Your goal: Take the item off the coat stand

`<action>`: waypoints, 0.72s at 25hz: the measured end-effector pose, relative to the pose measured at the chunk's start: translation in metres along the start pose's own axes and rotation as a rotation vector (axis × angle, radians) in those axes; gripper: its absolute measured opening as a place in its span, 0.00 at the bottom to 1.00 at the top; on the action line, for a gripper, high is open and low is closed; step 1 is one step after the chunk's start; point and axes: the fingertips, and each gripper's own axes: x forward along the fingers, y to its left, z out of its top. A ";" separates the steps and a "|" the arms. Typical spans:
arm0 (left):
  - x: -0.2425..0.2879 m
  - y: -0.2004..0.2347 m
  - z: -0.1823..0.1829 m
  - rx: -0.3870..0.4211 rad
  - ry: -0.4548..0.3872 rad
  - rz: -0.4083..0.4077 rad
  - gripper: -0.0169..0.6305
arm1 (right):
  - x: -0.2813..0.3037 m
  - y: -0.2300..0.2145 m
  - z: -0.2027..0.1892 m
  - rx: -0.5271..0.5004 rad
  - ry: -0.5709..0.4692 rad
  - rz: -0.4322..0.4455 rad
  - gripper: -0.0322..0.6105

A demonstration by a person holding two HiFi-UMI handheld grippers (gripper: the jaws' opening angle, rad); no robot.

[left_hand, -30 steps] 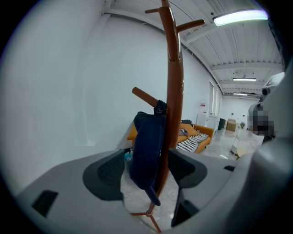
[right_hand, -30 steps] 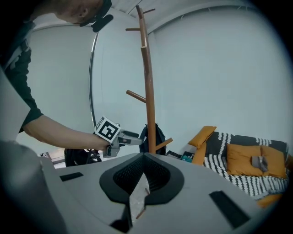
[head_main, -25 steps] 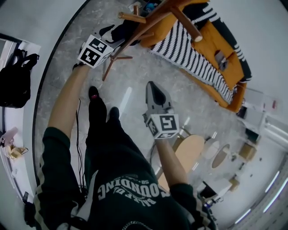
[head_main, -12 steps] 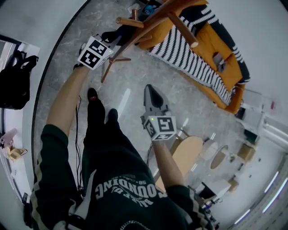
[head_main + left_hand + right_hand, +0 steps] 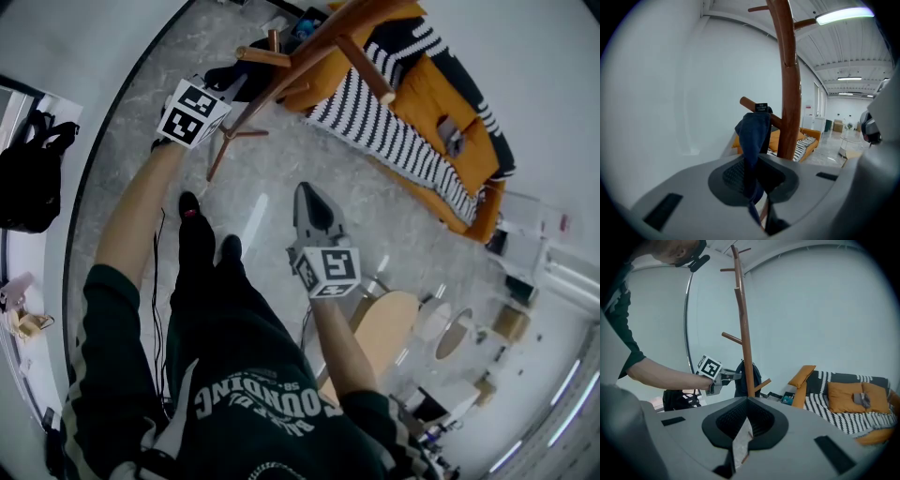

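A wooden coat stand [image 5: 309, 52] leans across the top of the head view. A dark blue cloth item [image 5: 752, 131] hangs from one of its lower pegs [image 5: 747, 102], beside the pole [image 5: 787, 70]. My left gripper [image 5: 757, 161] is shut on the lower part of this cloth. In the right gripper view, the left gripper [image 5: 736, 377] reaches the dark item [image 5: 740, 380] at the pole [image 5: 743, 324]. My right gripper [image 5: 314, 192] hangs lower and nearer to me, shut and holding nothing, well apart from the stand.
An orange sofa [image 5: 441, 103] with a black-and-white striped blanket [image 5: 394, 131] stands behind the coat stand. A black backpack [image 5: 33, 178] lies at the left by the wall. Round tables [image 5: 398, 323] stand at the lower right. The person's legs and shoes [image 5: 192, 211] are below.
My left gripper has stayed at the stand's lower peg with the dark item. The whole scene has slid slightly up in the head view. The right gripper has barely moved.
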 end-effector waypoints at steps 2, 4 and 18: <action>0.001 0.004 0.006 -0.005 -0.004 0.009 0.08 | 0.000 -0.002 0.004 0.000 -0.006 -0.001 0.05; 0.001 0.007 0.011 -0.012 -0.007 0.018 0.08 | -0.001 -0.003 0.008 -0.001 -0.012 0.000 0.05; 0.001 0.032 0.044 -0.027 -0.029 0.043 0.08 | 0.005 -0.009 0.025 0.004 -0.039 -0.001 0.05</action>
